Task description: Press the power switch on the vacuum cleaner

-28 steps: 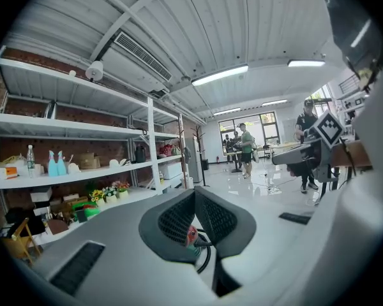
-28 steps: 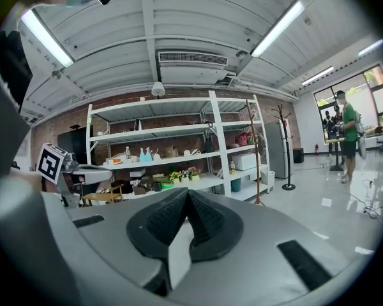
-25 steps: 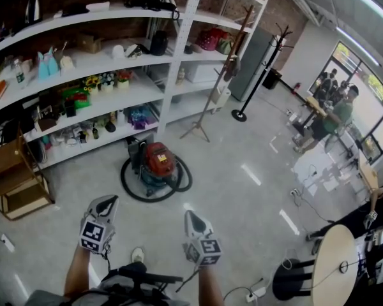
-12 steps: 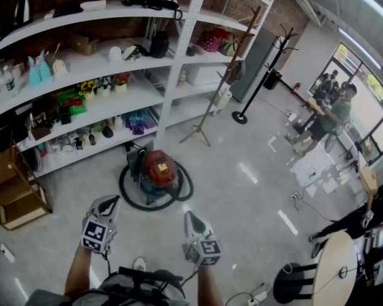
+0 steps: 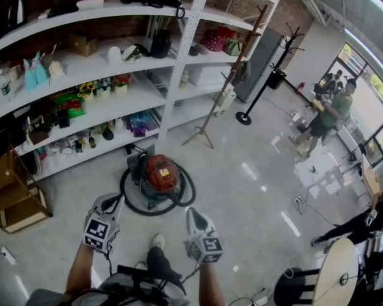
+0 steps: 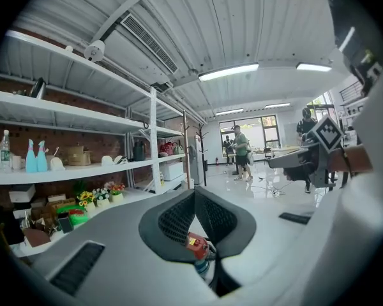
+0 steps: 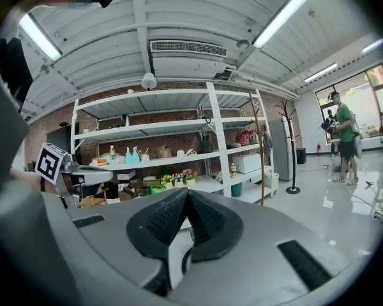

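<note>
The vacuum cleaner [image 5: 160,173] stands on the floor before the shelves, a red-topped drum ringed by its black hose [image 5: 186,190]. In the left gripper view a bit of its red body [image 6: 196,247] shows through the gap under the jaw tips. My left gripper [image 5: 111,199] hangs just short of the vacuum on its near left, jaws shut and empty. To the vacuum's near right my right gripper [image 5: 191,213] is likewise shut on nothing. The jaw tips meet in both gripper views [image 6: 195,192] [image 7: 187,192]. I cannot make out the power switch.
White shelving [image 5: 169,75] full of small goods runs behind the vacuum. A wooden crate [image 5: 13,193] sits at left. A tripod stand [image 5: 204,132] and coat rack [image 5: 258,91] stand right of the shelves. People [image 5: 325,113] are far right, a round table [image 5: 335,269] at bottom right.
The person has walked toward the vacuum, which now sits lower and closer to both grippers. A foot has stepped forward between the grippers. Both grippers stay shut.
</note>
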